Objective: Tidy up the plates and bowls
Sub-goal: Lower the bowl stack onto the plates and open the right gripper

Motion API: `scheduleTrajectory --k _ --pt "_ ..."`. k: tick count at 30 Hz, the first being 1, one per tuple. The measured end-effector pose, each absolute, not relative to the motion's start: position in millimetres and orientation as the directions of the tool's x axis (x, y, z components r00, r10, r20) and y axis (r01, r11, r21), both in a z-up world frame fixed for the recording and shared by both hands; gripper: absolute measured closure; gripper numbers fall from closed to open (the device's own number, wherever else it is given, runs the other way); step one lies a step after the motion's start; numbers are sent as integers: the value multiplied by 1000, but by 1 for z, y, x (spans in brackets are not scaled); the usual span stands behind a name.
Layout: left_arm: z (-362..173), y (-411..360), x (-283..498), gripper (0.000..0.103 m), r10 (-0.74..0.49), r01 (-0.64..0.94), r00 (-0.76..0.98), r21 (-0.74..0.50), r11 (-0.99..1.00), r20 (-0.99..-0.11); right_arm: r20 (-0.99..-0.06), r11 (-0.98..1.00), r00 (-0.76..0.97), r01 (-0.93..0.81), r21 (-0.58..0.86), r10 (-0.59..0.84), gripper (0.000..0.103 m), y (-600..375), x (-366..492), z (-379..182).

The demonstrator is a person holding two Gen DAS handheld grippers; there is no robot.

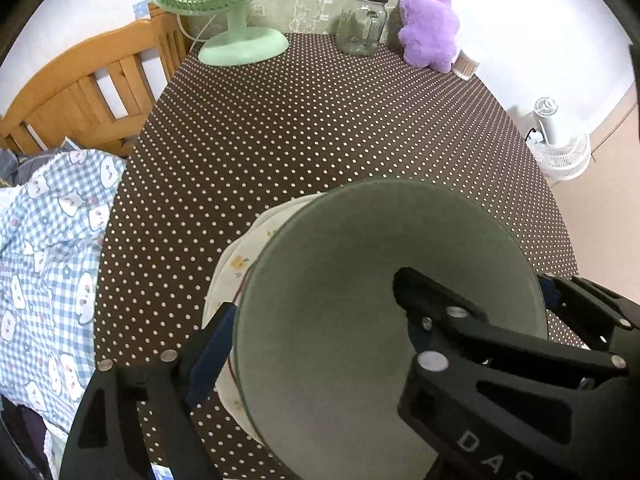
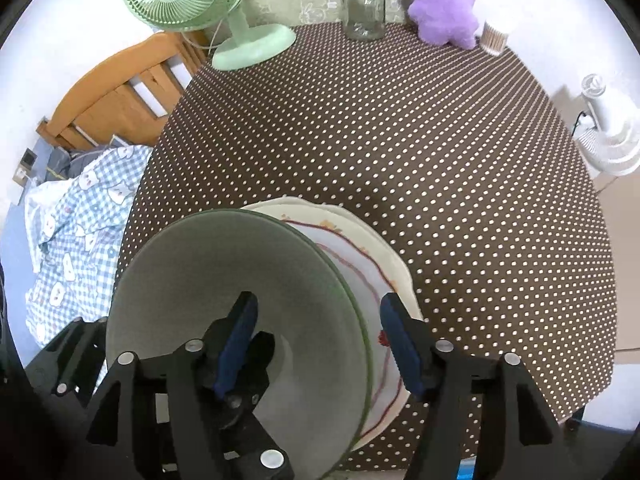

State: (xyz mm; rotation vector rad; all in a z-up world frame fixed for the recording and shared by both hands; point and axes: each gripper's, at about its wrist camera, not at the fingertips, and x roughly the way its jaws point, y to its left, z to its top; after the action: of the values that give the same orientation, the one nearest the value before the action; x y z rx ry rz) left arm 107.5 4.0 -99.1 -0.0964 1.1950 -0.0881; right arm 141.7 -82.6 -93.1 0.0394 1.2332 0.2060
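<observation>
Green bowl low and centre on brown polka-dot tablecloth, over cream floral plate. Fills most of both views. Underside hidden, so cannot tell whether resting on plate or lifted clear. Plate mostly covered; only a crescent showing on either side, with a red-brown line and small orange flowers on the right wrist view.

Left gripper spread wide astride the bowl's left rim: outer blue pad just at the rim's outside edge, other finger well inside the bowl, apart from the wall. Not clamped.

Right gripper likewise spread, astride the right rim: one blue pad inside the bowl, the other outside above the plate. Gaps visible on both sides of the wall. Inner fingers of the two tools close together inside the bowl; contact between them hard to judge.

Far edge of table: mint-green desk fan, head cut off at top of left view. Lidded glass jar, contents unclear. Purple plush toy, shape not readable. Small container of sticks beside it, half hidden.

Off table: wooden slatted frame at left, blue checked bedding below it, white floor fan at right, blown out by glare.
</observation>
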Motion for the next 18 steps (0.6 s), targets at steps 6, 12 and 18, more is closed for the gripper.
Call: scheduleTrajectory --k 6,12,18 --pt "-83 8 98 12 -65 2 414 -70 998 -908 -916 978 354 -147 146 190 25 -86 135 -79" --pt "-62 9 87 12 -1 -35 489 -22 999 -872 -883 974 421 -173 148 209 24 -94 130 -58" --pt "-38 -6 75 12 42 -65 569 6 998 -821 -834 968 501 -200 151 233 23 -109 118 -32"
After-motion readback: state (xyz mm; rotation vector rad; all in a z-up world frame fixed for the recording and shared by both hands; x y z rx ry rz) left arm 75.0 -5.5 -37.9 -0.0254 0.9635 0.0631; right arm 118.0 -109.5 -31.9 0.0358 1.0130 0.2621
